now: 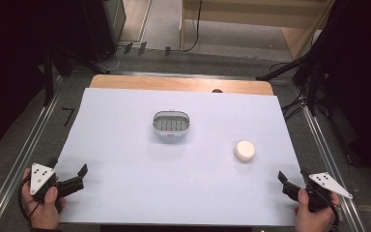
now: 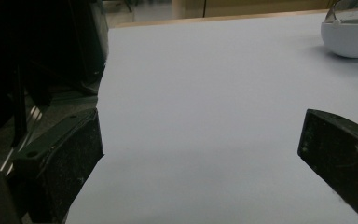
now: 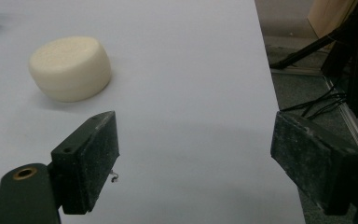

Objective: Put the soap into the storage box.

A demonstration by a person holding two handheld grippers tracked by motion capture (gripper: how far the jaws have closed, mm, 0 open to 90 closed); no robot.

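The right claw [image 3: 193, 163] hangs low over the white desk [image 3: 182, 60], its two black jaws standing well apart with only bare desk between them; nothing is gripped. Ahead and toward the left jaw's side sits a cream, puck-shaped soap bar [image 3: 70, 67], flat on the desk and clear of the jaws; off the desk's right edge, dark cables [image 3: 317, 105] and a metal rail [image 3: 352, 123] lie on the grey floor.
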